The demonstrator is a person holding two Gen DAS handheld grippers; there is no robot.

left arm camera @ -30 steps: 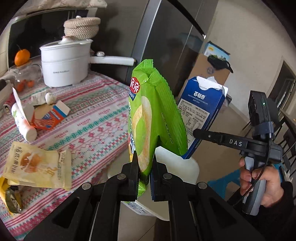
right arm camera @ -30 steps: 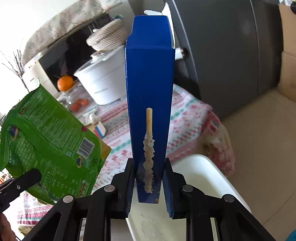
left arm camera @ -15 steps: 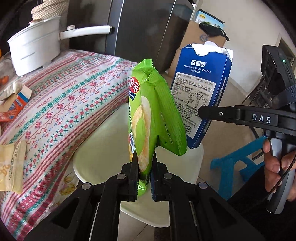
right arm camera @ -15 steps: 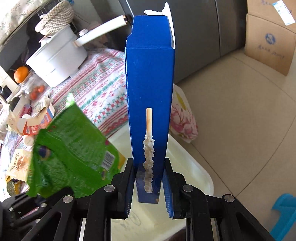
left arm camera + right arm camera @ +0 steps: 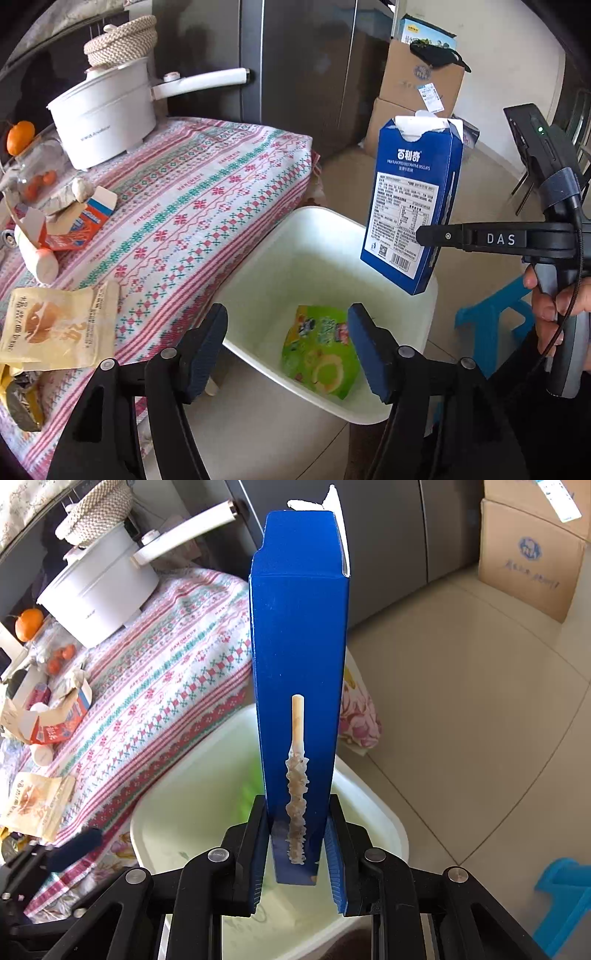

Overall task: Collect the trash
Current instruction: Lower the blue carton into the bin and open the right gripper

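The green chip bag (image 5: 319,350) lies inside the white bin (image 5: 266,254) beside the table. Above the bin's near rim my left gripper (image 5: 288,347) has its jaws opening, and nothing is between them. My right gripper (image 5: 297,840) is shut on the lower end of a tall blue biscuit box (image 5: 299,657), which stands upright over the bin (image 5: 373,801). From the left wrist view the same box (image 5: 410,206) hangs above the bin's far right rim, pinched by the right gripper (image 5: 430,236). More wrappers lie on the tablecloth: a beige snack bag (image 5: 55,328) and an orange carton (image 5: 74,225).
A white pot (image 5: 103,118) with a long handle and a woven lid stands at the table's back. An orange (image 5: 20,133) and small tomatoes sit at the far left. Cardboard boxes (image 5: 417,88) stand by the dark fridge. A blue stool (image 5: 487,325) is on the floor at the right.
My left gripper has let go of the green chip bag, which has dropped into the bin. Both grippers have come lower over the bin. The blue box stays held.
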